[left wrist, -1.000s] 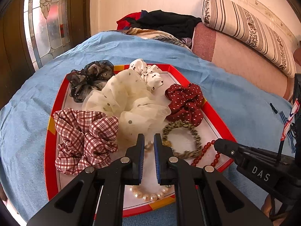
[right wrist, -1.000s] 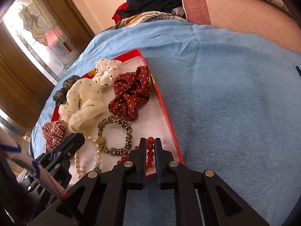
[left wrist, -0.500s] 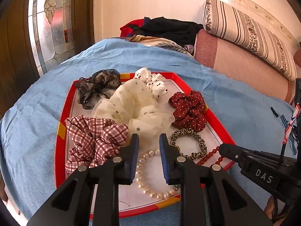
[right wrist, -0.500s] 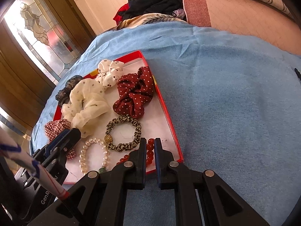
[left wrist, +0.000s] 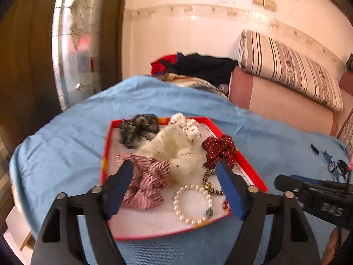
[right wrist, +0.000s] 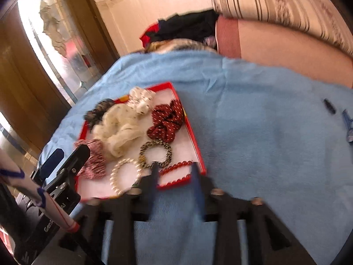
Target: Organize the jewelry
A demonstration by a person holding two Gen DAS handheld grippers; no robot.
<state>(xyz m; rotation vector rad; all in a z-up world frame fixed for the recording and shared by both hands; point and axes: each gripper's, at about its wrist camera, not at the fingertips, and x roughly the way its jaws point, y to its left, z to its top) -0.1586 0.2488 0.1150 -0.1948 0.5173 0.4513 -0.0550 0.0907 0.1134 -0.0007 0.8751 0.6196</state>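
Observation:
A red-rimmed tray (left wrist: 245, 161) (right wrist: 195, 139) lies on the blue bedspread. It holds several scrunchies: plaid (left wrist: 145, 181), cream (left wrist: 176, 152), black (left wrist: 136, 130), dark red dotted (left wrist: 220, 150) (right wrist: 167, 121). It also holds a pearl bracelet (left wrist: 192, 203) (right wrist: 123, 174), a leopard hair tie (right wrist: 155, 152) and a red bead bracelet (right wrist: 176, 172). My left gripper (left wrist: 174, 172) is wide open and empty, above the tray's near end. My right gripper (right wrist: 174, 167) is open and empty, over the tray's near corner by the red beads.
A blue bedspread (right wrist: 253, 132) covers the bed. Small dark items (left wrist: 333, 163) (right wrist: 344, 119) lie on it to the right. Clothes (left wrist: 198, 66) and a striped bolster (left wrist: 286, 66) lie at the back. A wooden door with glass (left wrist: 72, 44) stands at left.
Both grippers have pulled back and up from the tray and opened: the left from shut to wide open, the right from shut to open. The view is motion-blurred.

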